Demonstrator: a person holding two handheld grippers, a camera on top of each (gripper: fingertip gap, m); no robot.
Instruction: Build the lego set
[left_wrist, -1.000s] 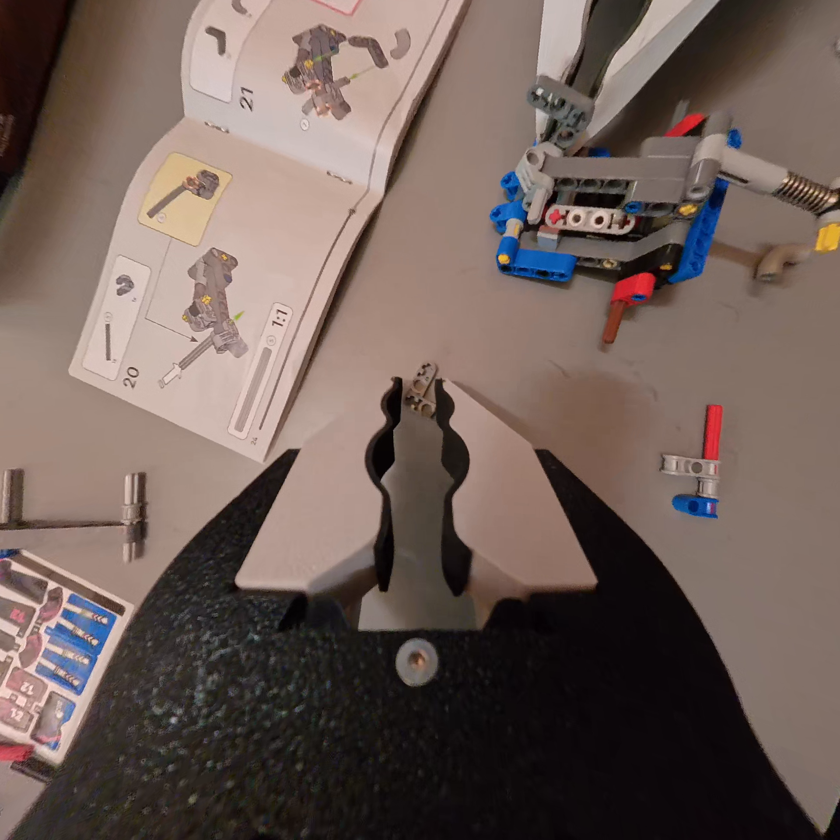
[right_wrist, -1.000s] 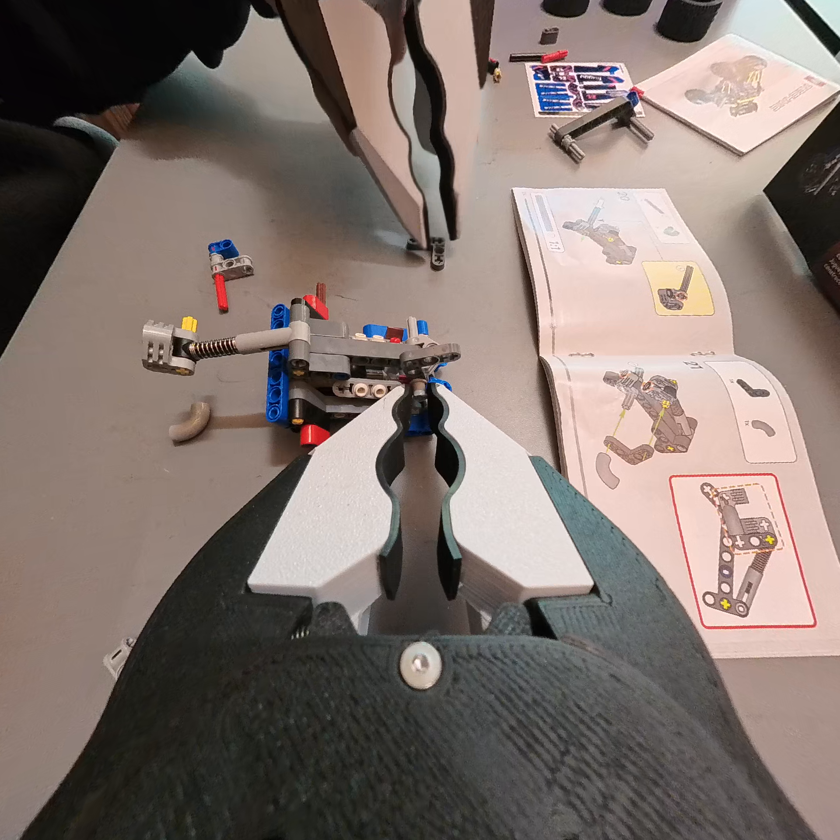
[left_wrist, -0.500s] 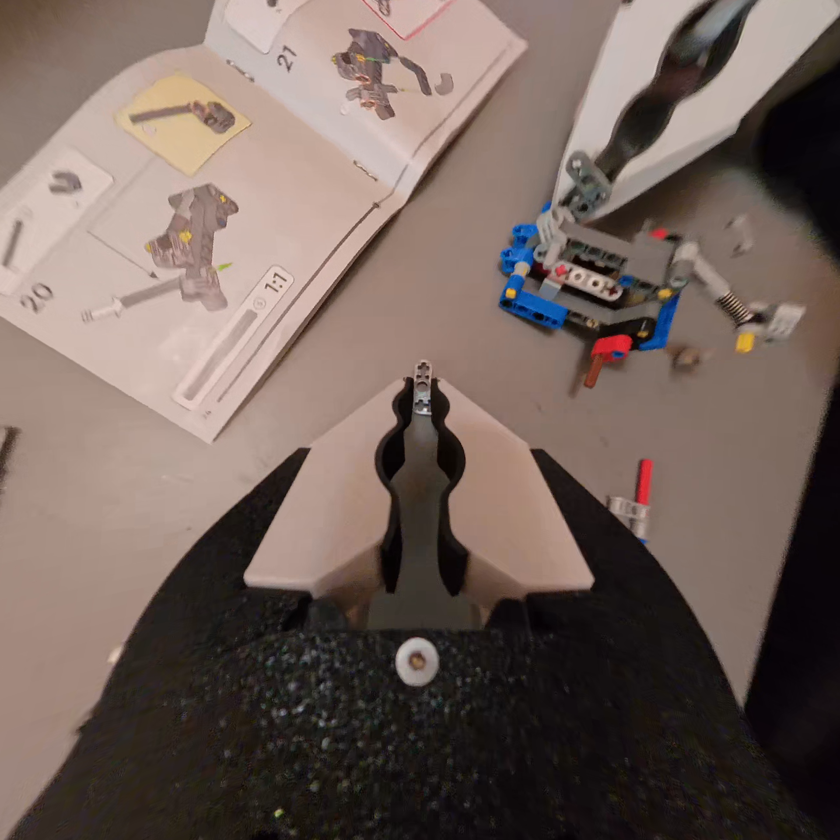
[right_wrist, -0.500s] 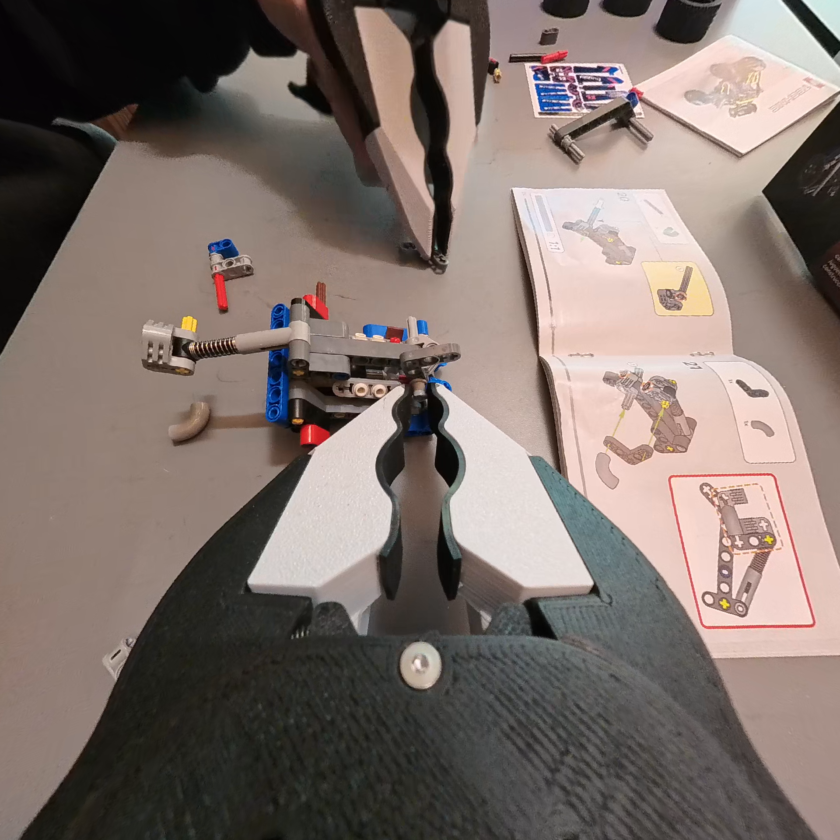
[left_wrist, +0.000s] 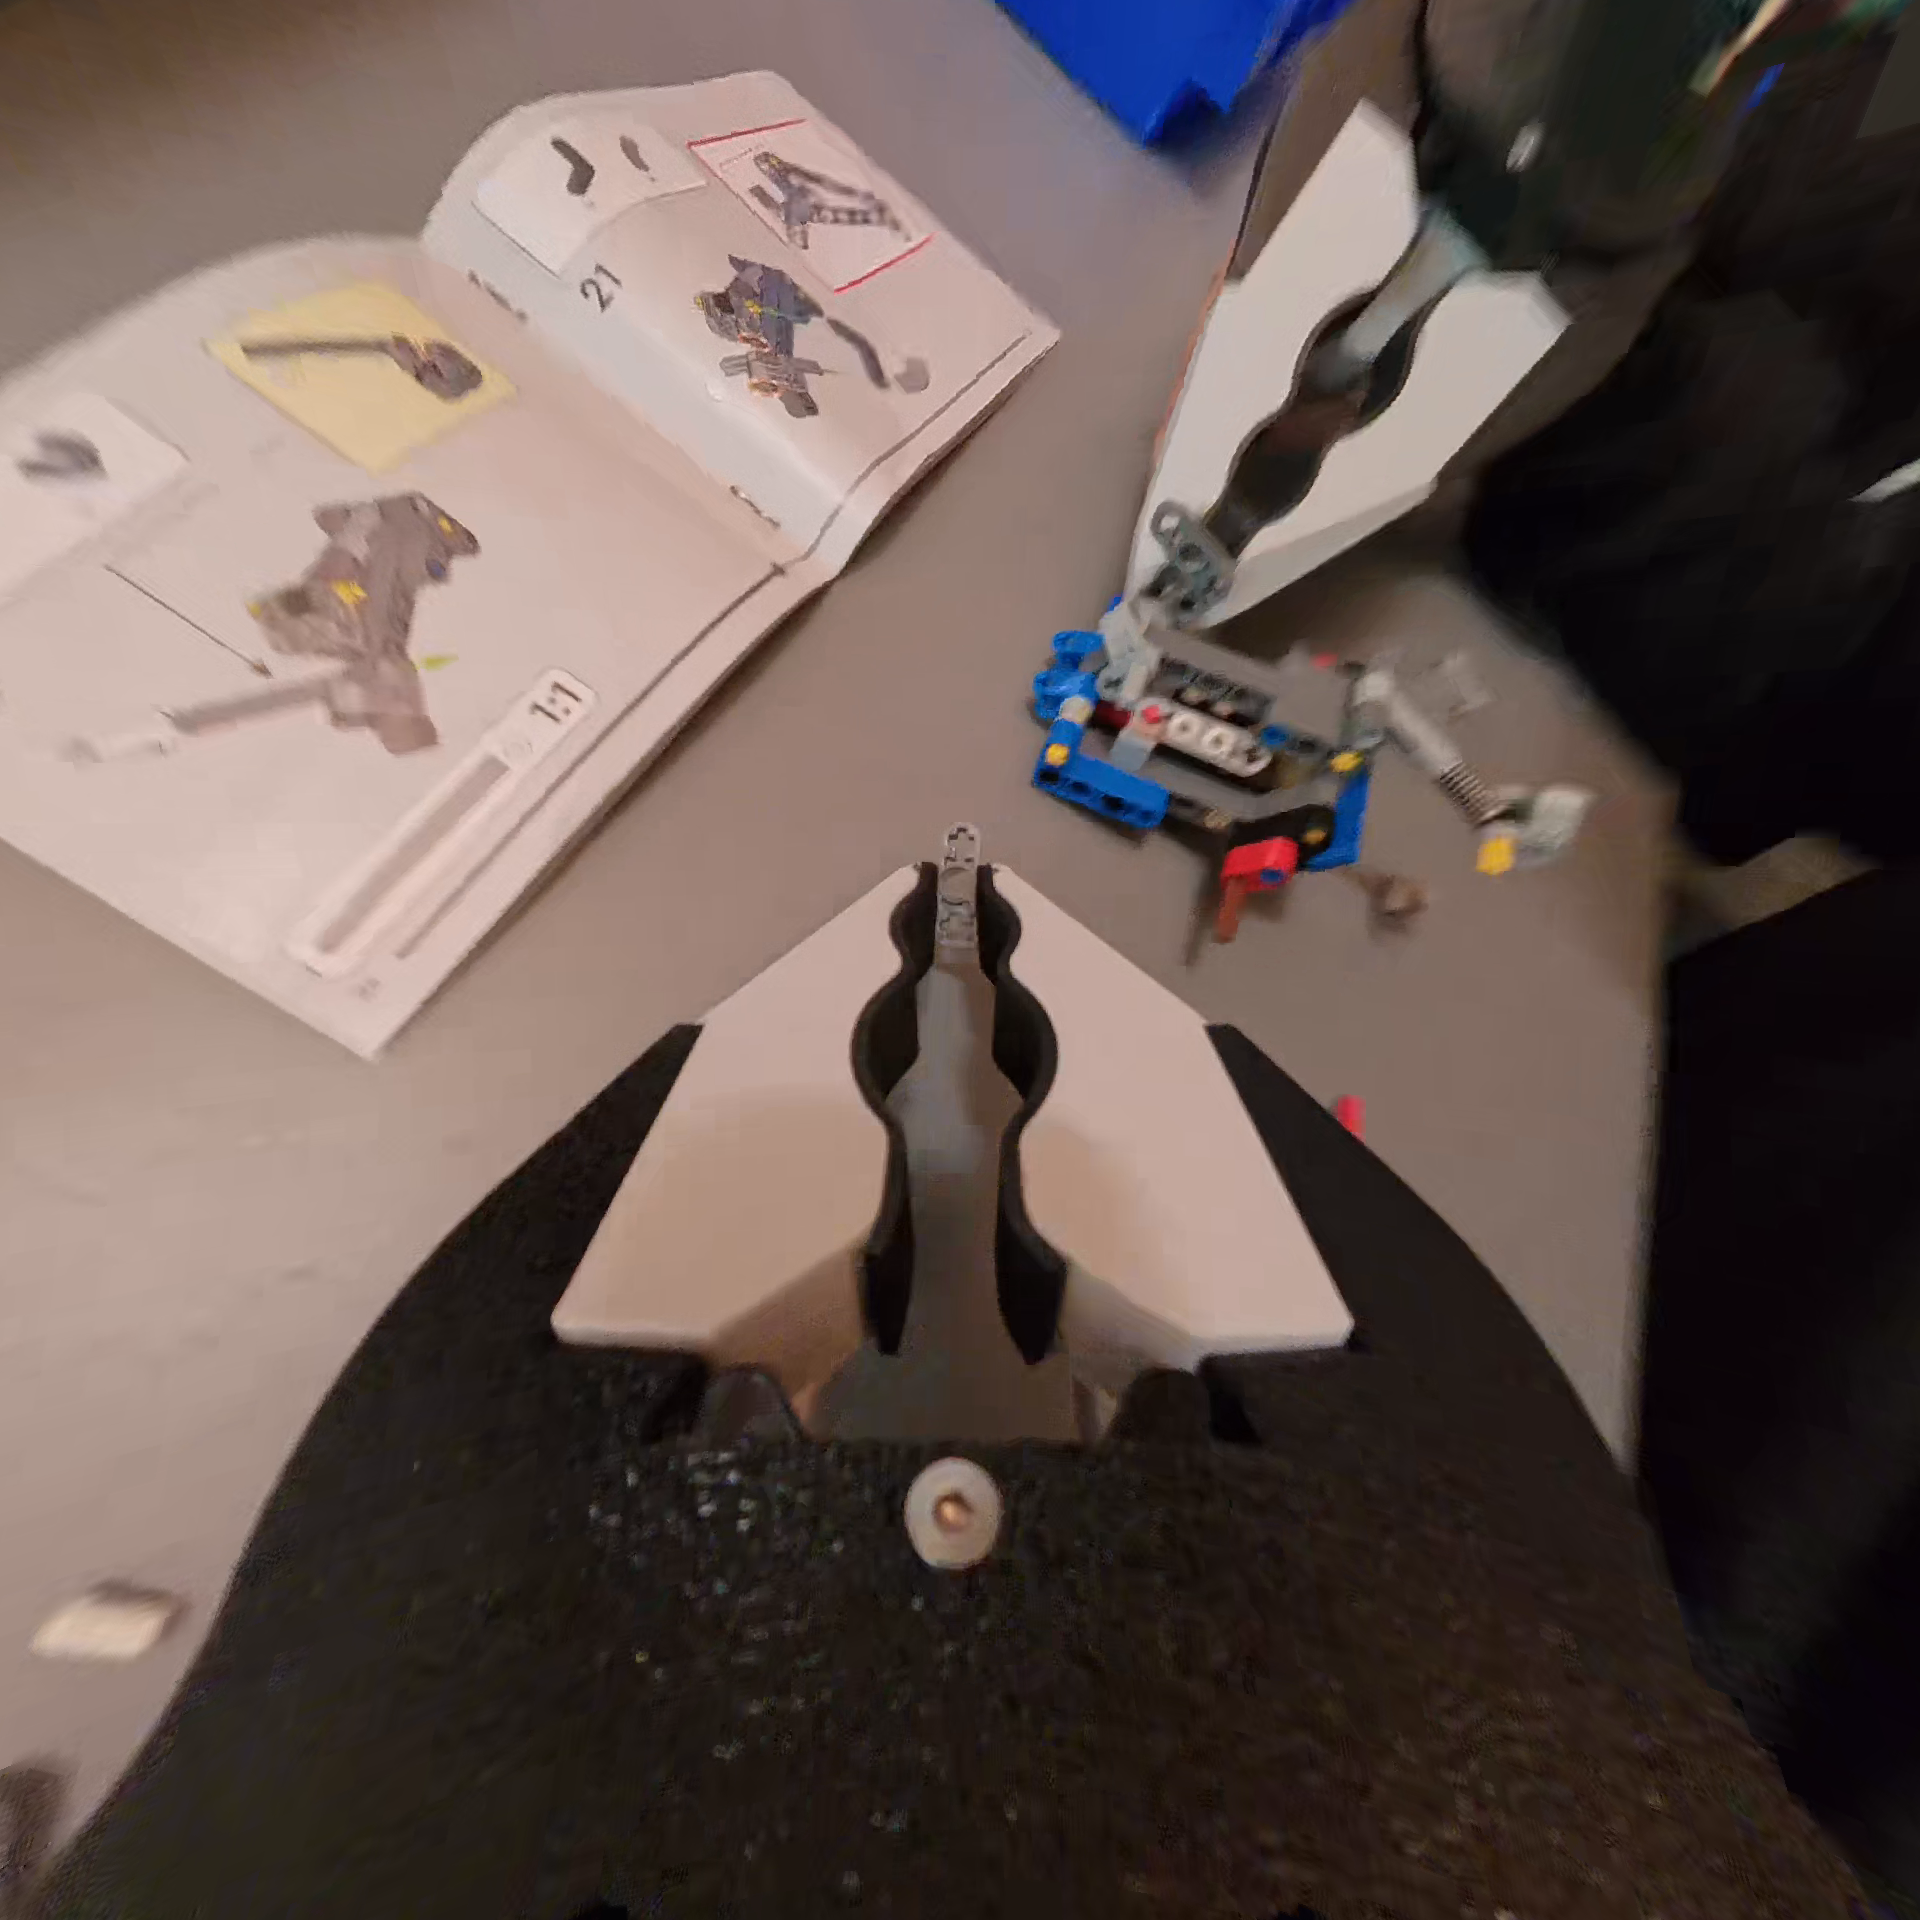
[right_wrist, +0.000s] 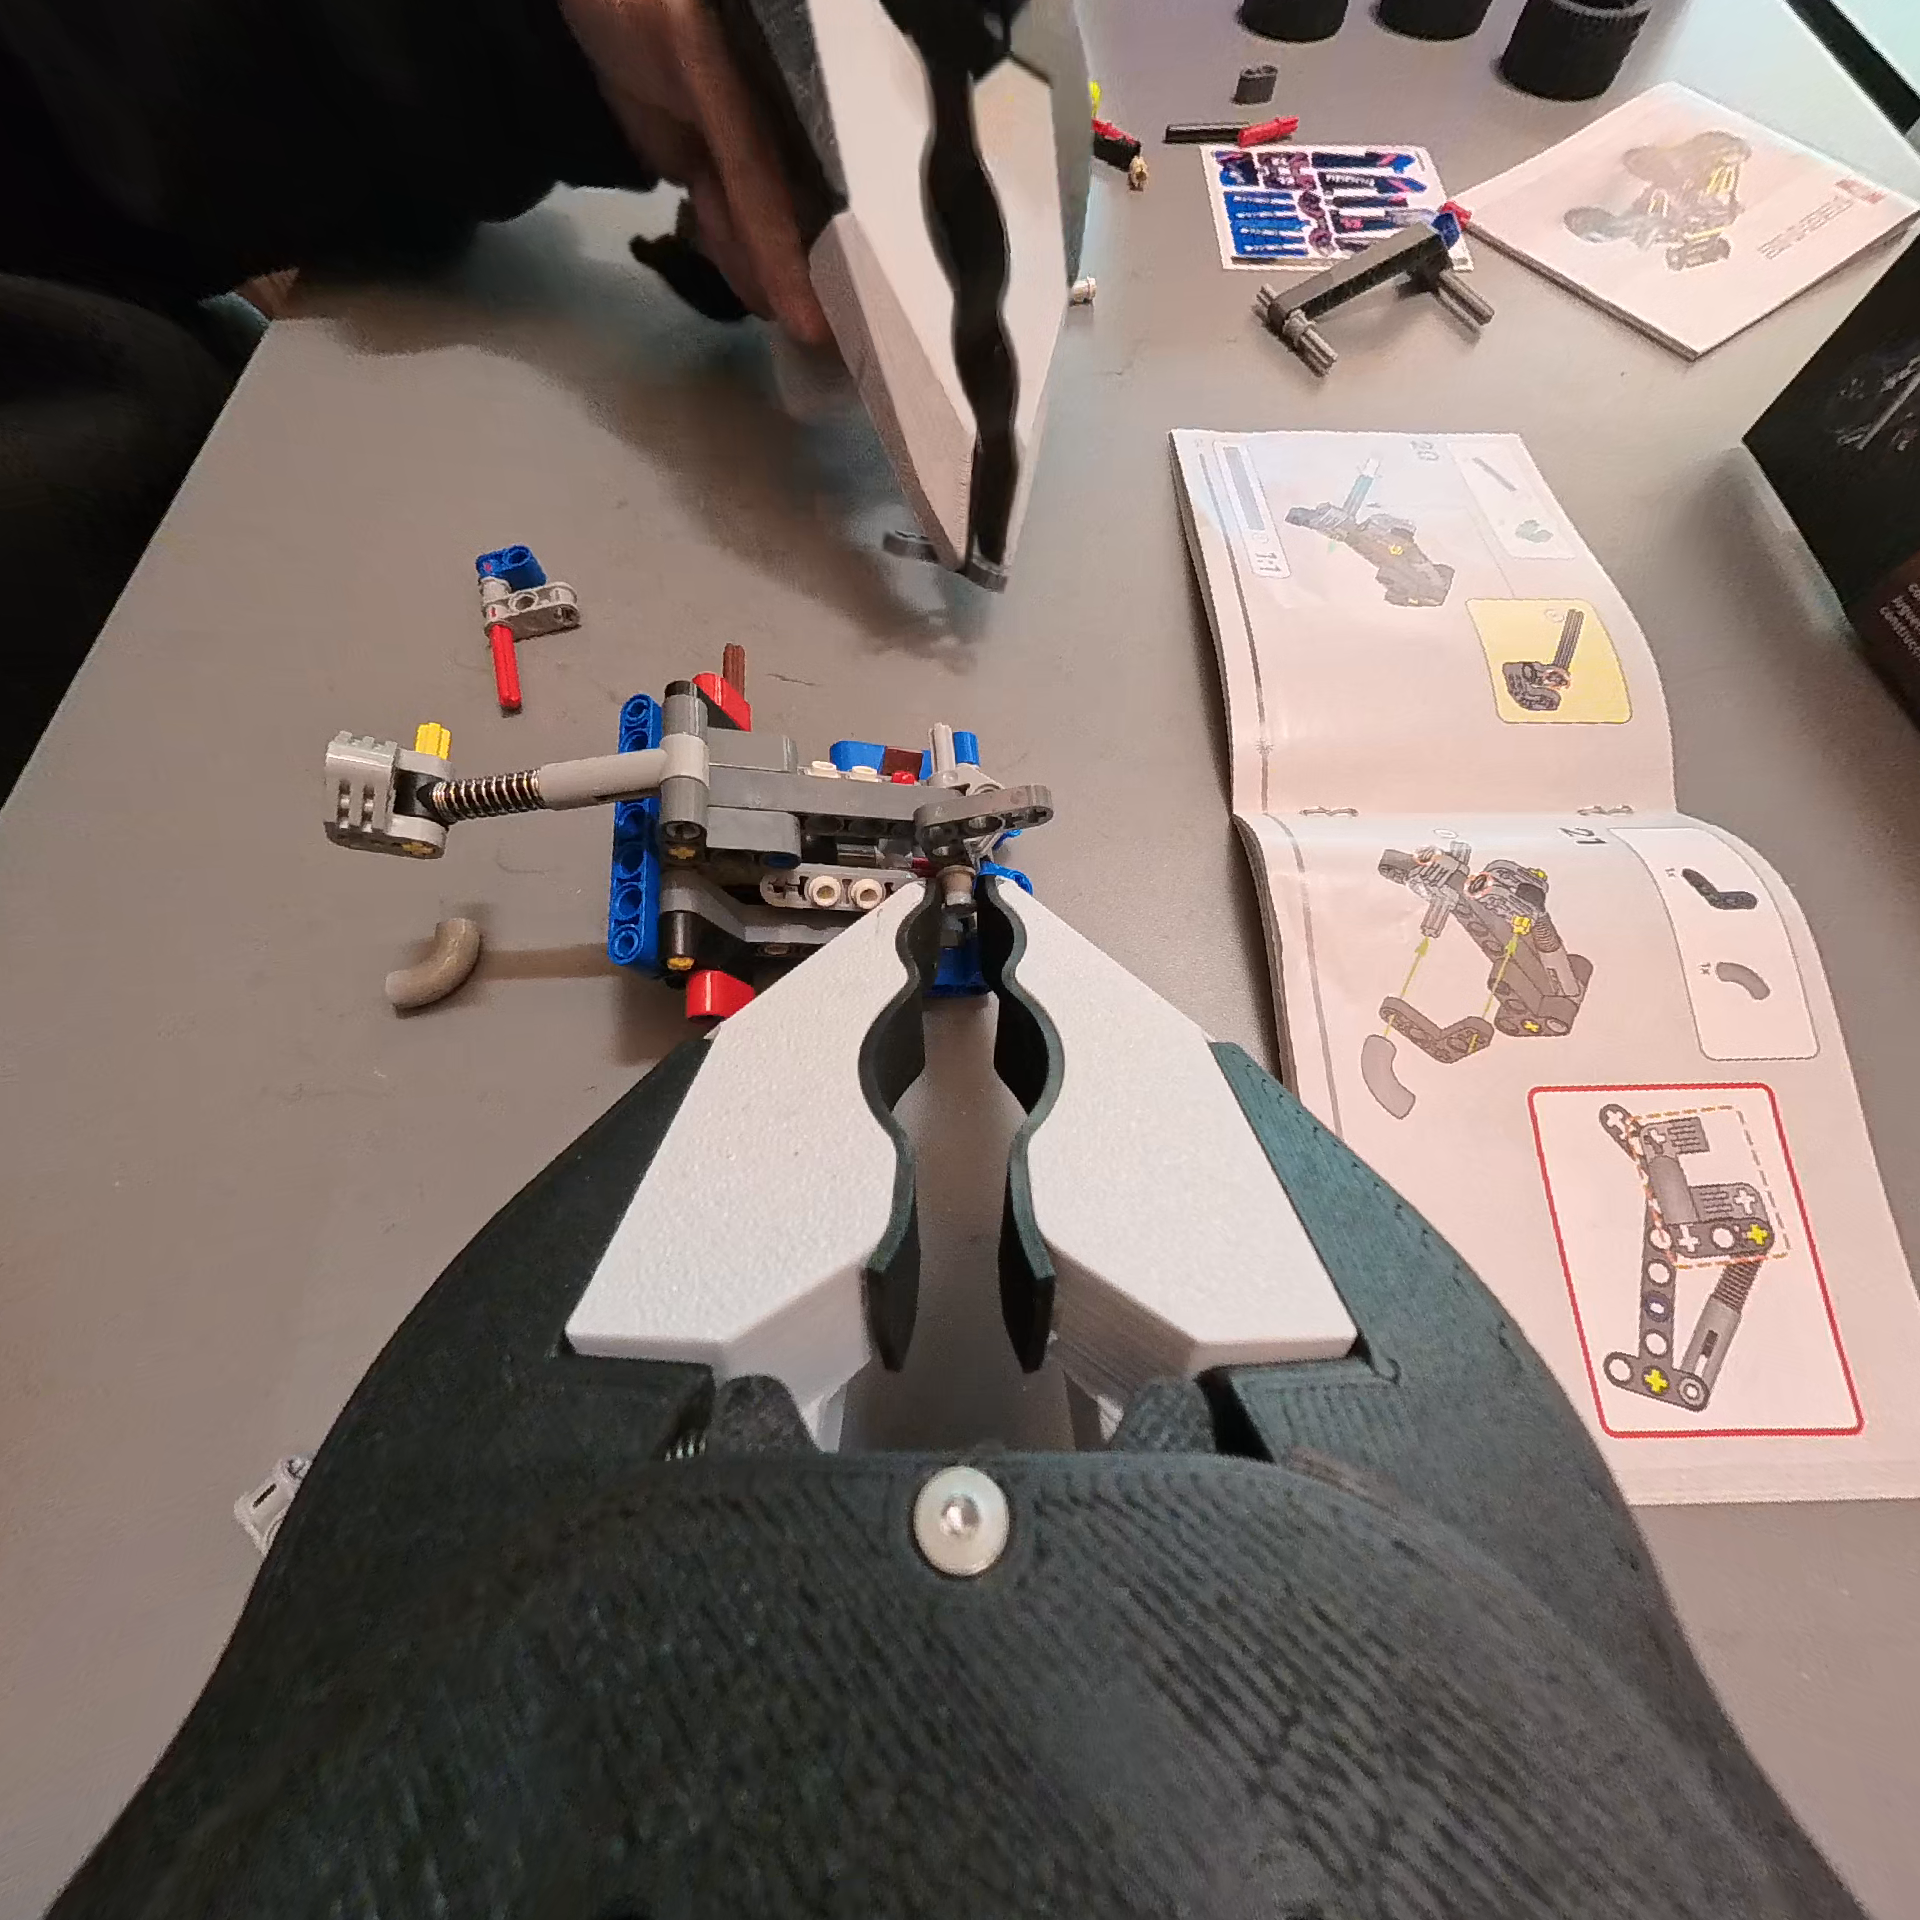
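A: What has the left gripper (left_wrist: 958, 878) got hold of?

B: A small grey beam piece (left_wrist: 958, 883), thin and pierced with holes. The jaws are drawn nearly together on it, the dark pads pressing each side, and its end pokes out past the fingertips. The gripper hangs above the grey table (left_wrist: 644, 1091), clear of the surface.

A: And the right gripper (right_wrist: 954, 902)?

B: It is down at the brick model (right_wrist: 769, 831), a blue, grey and black assembly lying on the table. Its fingertips are closed to a narrow slit around a small grey peg (right_wrist: 954, 889) at the model's near end, just under a dark grey link with round holes. From the left wrist view the tips sit against that same end of the model (left_wrist: 1195, 727).

A: What lies around?

B: A sprung rod with a light grey block and a yellow tip (right_wrist: 416, 795) juts from the model's left. A curved grey tube (right_wrist: 434, 961) lies near it, and a small red, grey and blue piece (right_wrist: 520, 613) farther back. The open instruction booklet (right_wrist: 1507, 831) lies to the right, with a sticker sheet (right_wrist: 1330, 203) and a second booklet (right_wrist: 1683, 208) beyond.
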